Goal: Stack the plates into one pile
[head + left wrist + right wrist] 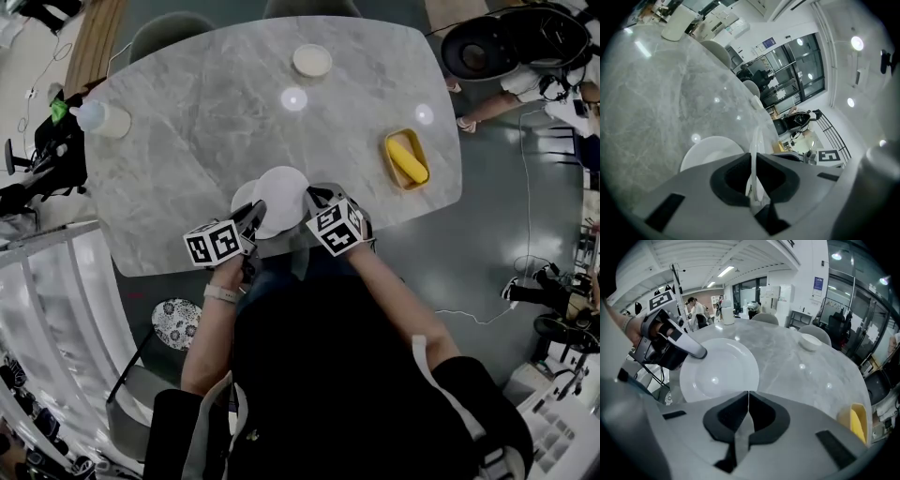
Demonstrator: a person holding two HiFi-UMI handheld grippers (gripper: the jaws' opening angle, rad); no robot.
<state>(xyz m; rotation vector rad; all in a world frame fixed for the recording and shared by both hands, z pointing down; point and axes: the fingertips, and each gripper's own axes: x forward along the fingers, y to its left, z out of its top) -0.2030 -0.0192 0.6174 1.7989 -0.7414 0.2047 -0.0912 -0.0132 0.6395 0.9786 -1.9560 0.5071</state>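
Note:
Two white plates lie near the front edge of the marble table (187, 141). The upper plate (283, 197) hangs partly over the lower plate (241, 196), which peeks out to its left. My left gripper (251, 217) is shut on the upper plate's rim. In the left gripper view that plate (756, 140) runs edge-on between the jaws (754, 161), and the lower plate (708, 150) rests on the table beyond. My right gripper (315, 200) is at the upper plate's right edge. Its jaws (748, 397) are shut with nothing between them, and the plate (719, 369) lies face-up ahead.
A small beige bowl (312, 61) stands at the far side of the table. A yellow dish (407, 159) with something yellow in it sits at the right. A white cup (95, 115) is at the far left corner. Chairs stand behind the table.

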